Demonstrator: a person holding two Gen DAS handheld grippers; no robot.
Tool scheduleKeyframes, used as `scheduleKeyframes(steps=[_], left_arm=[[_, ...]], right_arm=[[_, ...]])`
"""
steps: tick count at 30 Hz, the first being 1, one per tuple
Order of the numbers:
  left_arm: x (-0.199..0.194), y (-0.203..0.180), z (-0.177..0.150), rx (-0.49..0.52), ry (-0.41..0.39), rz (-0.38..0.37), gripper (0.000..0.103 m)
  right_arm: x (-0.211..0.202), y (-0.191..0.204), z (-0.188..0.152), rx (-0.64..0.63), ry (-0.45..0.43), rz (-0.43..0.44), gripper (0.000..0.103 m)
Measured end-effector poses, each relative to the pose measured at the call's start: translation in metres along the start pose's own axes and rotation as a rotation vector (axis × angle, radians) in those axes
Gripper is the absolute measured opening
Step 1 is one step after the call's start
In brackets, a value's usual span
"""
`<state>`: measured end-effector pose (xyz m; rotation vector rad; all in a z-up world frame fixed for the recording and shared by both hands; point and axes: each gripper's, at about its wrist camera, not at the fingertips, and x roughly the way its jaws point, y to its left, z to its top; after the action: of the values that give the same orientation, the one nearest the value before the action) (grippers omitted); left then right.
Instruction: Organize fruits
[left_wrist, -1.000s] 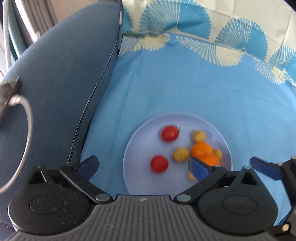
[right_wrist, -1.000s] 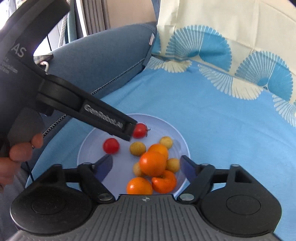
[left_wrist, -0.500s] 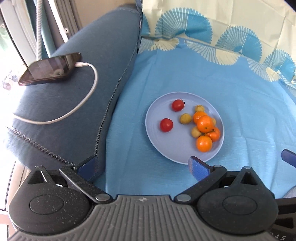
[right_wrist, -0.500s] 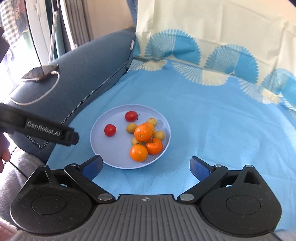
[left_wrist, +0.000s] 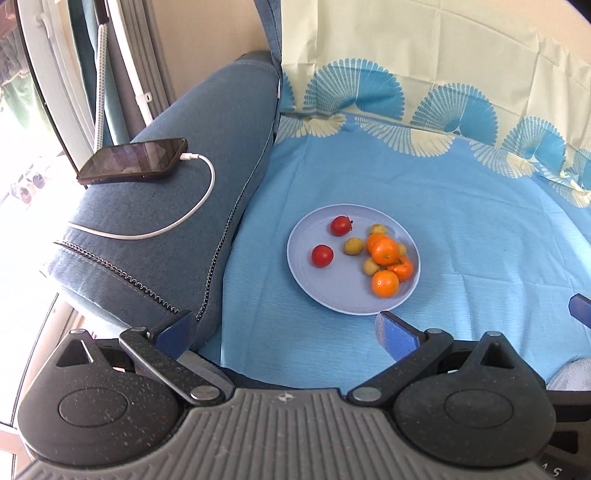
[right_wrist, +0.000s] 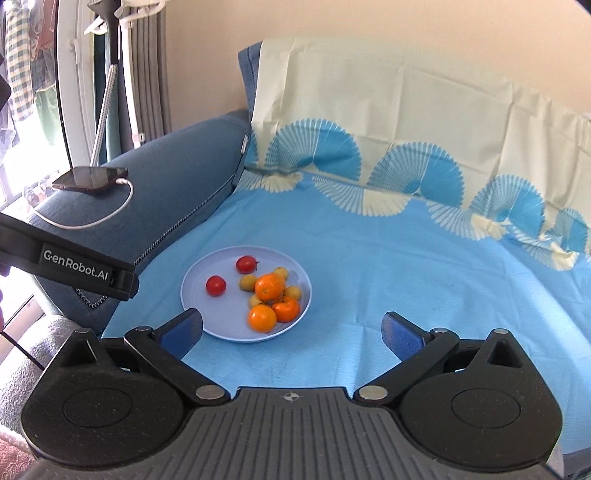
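Note:
A pale blue plate (left_wrist: 332, 288) (right_wrist: 221, 314) lies on the blue cloth. It holds two red tomatoes (left_wrist: 322, 255) (right_wrist: 215, 285) on its left side, and three oranges (left_wrist: 385, 283) (right_wrist: 262, 318) on its right with several small yellow fruits (left_wrist: 353, 246) (right_wrist: 246, 283) around them. My left gripper (left_wrist: 284, 326) is open and empty, held above and short of the plate's near rim. My right gripper (right_wrist: 291, 326) is open just as wide and empty, also back from the plate. One left finger (right_wrist: 85, 273) shows at the left of the right wrist view.
A blue sofa arm (left_wrist: 166, 221) rises left of the plate. On it lies a phone (left_wrist: 133, 160) with a white charging cable (left_wrist: 192, 214). The cloth's (right_wrist: 406, 266) cream, fan-patterned part covers the backrest behind. A window and curtains stand at far left.
Both grippers have pulled up and back from the plate, which now looks smaller and farther off. The right jaws have spread wider. The fruit has not moved.

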<state>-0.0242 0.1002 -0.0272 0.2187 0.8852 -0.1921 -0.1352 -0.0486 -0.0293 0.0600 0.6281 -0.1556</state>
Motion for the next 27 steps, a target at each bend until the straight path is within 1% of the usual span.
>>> scheduleKeyframes(steps=[10,22,27], left_arm=[[-0.018,-0.007,-0.005,0.02,-0.04,0.007,0.103],[-0.02,-0.007,-0.004,0.027,-0.05,0.014,0.103],[-0.019,-0.007,-0.002,0.043,-0.057,0.035,0.103]], right_arm=[[-0.022,-0.005,-0.004,0.011,-0.035,-0.014,0.102],[-0.023,-0.004,-0.004,0.008,-0.045,-0.017,0.102],[-0.023,-0.003,-0.003,0.004,-0.046,-0.02,0.102]])
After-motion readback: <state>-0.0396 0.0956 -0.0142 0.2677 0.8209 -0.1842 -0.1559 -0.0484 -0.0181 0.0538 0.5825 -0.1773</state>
